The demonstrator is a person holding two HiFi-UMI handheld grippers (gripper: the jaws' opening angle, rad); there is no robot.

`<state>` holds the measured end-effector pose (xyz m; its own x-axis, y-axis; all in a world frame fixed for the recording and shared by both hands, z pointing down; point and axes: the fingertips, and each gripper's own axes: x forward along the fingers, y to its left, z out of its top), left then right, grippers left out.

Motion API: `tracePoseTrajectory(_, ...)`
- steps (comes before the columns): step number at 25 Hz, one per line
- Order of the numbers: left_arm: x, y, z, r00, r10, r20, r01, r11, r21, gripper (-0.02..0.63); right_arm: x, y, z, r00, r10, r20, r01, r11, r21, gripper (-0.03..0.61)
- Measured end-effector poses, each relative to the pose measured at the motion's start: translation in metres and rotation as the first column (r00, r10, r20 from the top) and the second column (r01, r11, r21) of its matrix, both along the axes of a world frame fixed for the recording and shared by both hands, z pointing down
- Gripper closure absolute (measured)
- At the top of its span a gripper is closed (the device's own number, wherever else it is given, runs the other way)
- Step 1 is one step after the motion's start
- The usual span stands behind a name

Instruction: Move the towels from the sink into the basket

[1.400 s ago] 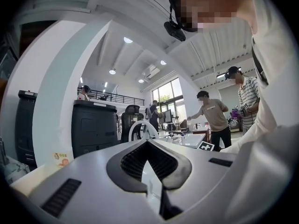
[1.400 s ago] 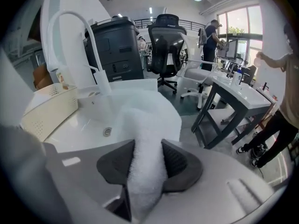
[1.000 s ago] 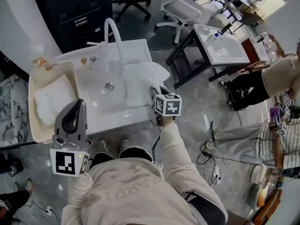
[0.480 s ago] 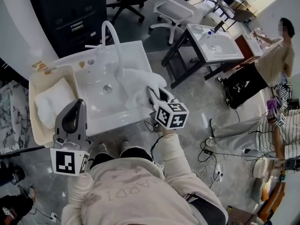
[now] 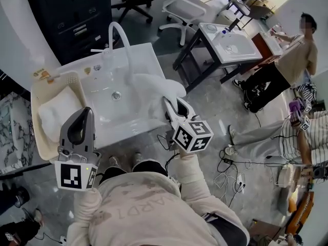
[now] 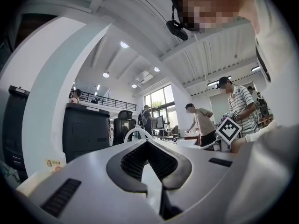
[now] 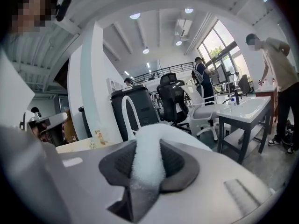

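The towel looks to me like nubbly cloth, the pads matt and ribbed. The sink is glossy and smooth, the basket matt plastic.

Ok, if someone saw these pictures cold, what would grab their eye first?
Most striking is the white towel pinched in the right gripper's fingers and hanging over the right side of the sink. Next comes the second towel lying in the cream basket left of the sink, with the left gripper empty beside it.
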<state>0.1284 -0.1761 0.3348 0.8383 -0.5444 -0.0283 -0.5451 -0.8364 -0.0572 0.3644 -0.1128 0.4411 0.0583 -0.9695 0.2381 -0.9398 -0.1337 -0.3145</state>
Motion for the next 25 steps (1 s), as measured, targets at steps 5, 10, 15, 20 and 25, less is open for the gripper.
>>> tracePoseTrajectory(5,-0.003,0.001,-0.003,1.0,0.012,-0.004,-0.012,1.0,0.003,0.609,-0.01,0.014,-0.024,1.0,0.005,0.002,-0.005,0.997,0.071,0.465)
tracePoseTrajectory(10,-0.01,0.001,-0.004,1.0,0.012,-0.008,-0.012,1.0,0.007,0.609,-0.028,0.022,-0.045,0.998,-0.012,-0.056,0.019,0.992,0.123,0.465)
tracePoseTrajectory(15,-0.02,0.0,-0.007,1.0,-0.002,-0.012,0.003,1.0,0.01,0.609,-0.051,0.027,-0.068,0.992,-0.054,-0.111,0.073,0.982,0.173,0.465)
tracePoseTrajectory(20,-0.036,-0.002,-0.008,1.0,-0.023,-0.02,0.023,1.0,0.017,0.609,-0.076,0.026,-0.085,0.985,-0.098,-0.14,0.126,0.969,0.212,0.465)
tracePoseTrajectory(25,-0.051,-0.004,-0.014,0.998,-0.058,-0.025,0.058,0.998,0.024,0.609,-0.099,0.017,-0.102,0.976,-0.159,-0.147,0.192,0.95,0.248,0.465)
